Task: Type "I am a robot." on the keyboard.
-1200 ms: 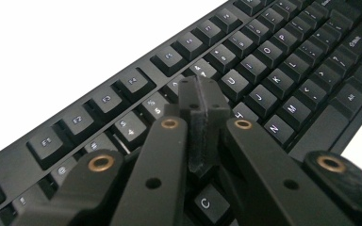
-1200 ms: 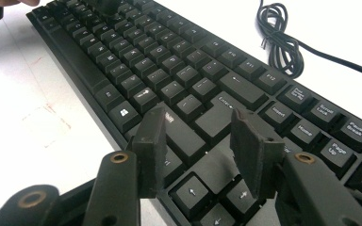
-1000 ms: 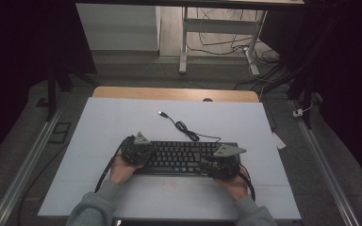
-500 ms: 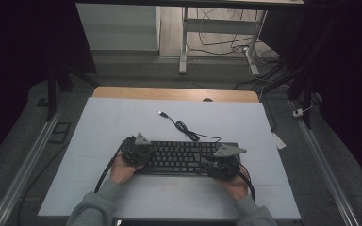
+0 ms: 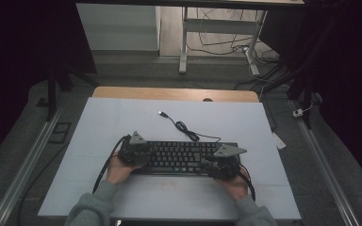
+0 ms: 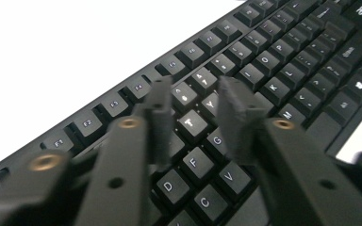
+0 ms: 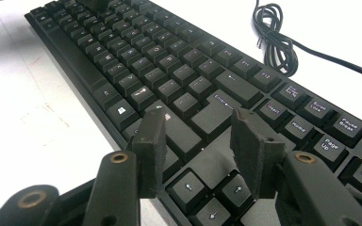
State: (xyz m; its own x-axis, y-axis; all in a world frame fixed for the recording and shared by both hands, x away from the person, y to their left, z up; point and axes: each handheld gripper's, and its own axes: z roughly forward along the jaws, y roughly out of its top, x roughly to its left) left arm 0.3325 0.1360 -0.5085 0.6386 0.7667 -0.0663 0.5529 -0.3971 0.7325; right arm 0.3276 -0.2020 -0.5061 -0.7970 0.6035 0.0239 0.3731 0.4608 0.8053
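A black keyboard lies across the near middle of the white table, its cable coiling back to a USB plug. My left gripper hovers at the keyboard's left end. In the left gripper view it is open above the T, Y and G keys of the keyboard; its jaws have just been opening, with nothing gripped between them. My right gripper stands at the right end. It is open over the shift and arrow keys, near the cable.
A wooden desk edge runs behind the white table. Metal rails flank both sides on the floor. A small white tag lies off the table's right edge. Bare white surface lies beyond and in front of the keyboard.
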